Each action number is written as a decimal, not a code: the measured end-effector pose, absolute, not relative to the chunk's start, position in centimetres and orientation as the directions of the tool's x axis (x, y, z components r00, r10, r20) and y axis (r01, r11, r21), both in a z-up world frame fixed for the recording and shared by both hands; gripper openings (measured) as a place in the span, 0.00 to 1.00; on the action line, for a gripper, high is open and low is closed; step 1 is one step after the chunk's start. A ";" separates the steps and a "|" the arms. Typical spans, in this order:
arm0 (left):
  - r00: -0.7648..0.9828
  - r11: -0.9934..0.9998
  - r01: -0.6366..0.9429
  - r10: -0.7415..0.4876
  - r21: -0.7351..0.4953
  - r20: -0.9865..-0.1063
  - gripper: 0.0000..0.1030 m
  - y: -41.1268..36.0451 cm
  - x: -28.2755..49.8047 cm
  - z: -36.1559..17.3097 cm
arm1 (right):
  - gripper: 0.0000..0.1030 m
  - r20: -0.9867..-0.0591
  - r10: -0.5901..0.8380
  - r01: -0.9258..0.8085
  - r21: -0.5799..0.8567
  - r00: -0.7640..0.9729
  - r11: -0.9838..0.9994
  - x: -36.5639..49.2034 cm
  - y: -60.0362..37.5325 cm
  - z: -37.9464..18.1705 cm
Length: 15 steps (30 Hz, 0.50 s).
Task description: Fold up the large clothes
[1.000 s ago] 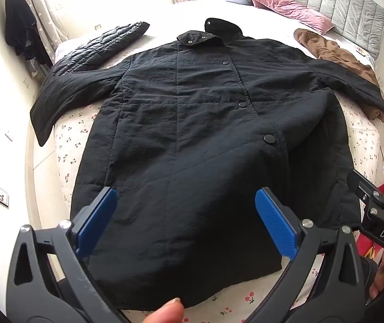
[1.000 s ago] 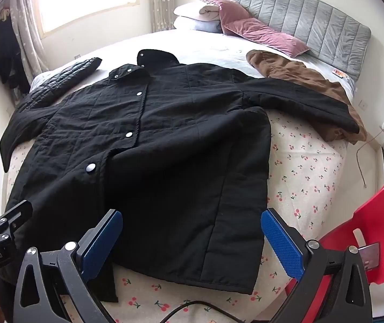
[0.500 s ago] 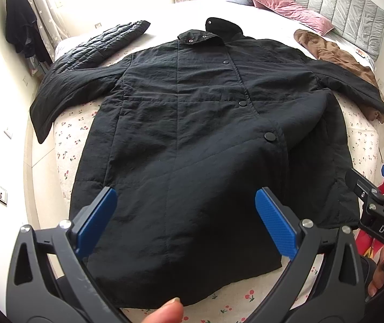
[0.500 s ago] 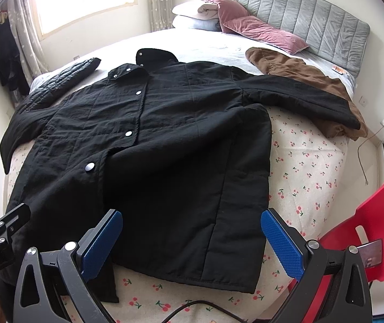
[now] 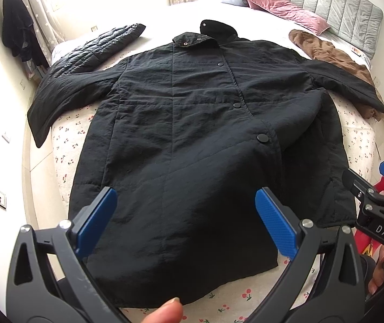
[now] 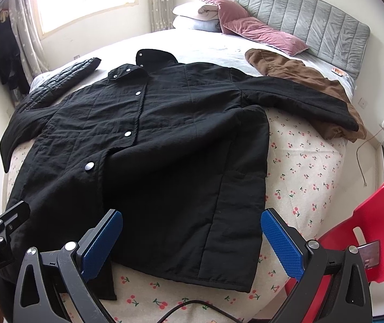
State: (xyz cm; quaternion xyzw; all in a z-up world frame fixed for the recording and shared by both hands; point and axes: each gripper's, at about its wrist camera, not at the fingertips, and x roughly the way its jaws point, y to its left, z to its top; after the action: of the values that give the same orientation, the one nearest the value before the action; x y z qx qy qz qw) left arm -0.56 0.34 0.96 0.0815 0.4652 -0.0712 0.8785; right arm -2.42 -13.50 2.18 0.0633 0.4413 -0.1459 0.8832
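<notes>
A long black quilted coat [image 5: 192, 123] lies flat and buttoned on the bed, collar away from me, both sleeves spread out; it also shows in the right wrist view [image 6: 151, 148]. My left gripper [image 5: 186, 220] is open and empty, held above the coat's lower hem. My right gripper [image 6: 192, 242] is open and empty, above the hem's right corner. The right gripper also shows at the right edge of the left wrist view [image 5: 375, 204].
The bed [image 6: 313, 167] has a cherry-print sheet. A brown garment [image 6: 299, 80] lies under the coat's right sleeve. A black puffer jacket [image 5: 97, 48] lies at the far left. Pink pillows [image 6: 259, 29] rest by the grey headboard. A red chair [image 6: 375, 215] stands at the right.
Both grippers have drifted slightly, so the coat sits a little higher and to the left in view. The coat has not moved and both grippers stay open.
</notes>
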 end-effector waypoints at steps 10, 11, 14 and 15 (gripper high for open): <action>0.566 0.977 0.202 -0.059 0.069 -0.822 0.99 0.5 -0.7 1.4 | 1.00 -0.800 -0.202 0.316 -0.016 0.565 0.949 -2.5 -13.6 2.2; 0.565 0.977 0.201 -0.060 0.067 -0.823 0.99 0.5 -0.7 1.4 | 1.00 -0.800 -0.201 0.316 -0.015 0.565 0.949 -2.6 -13.6 2.2; 0.563 0.979 0.196 -0.068 0.053 -0.823 0.99 0.7 -0.8 1.3 | 1.00 -0.802 -0.195 0.318 -0.007 0.565 0.948 -2.5 -13.7 2.1; 0.563 0.979 0.196 -0.068 0.053 -0.824 0.99 0.7 -0.8 1.3 | 1.00 -0.803 -0.193 0.319 -0.004 0.564 0.948 -2.5 -13.7 2.0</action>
State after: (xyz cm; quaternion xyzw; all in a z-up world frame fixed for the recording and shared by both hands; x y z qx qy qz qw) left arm -0.75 0.69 1.26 0.0693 0.4614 -0.0751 0.8813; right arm -2.50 -13.72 2.00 0.0710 0.4437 -0.1451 0.8815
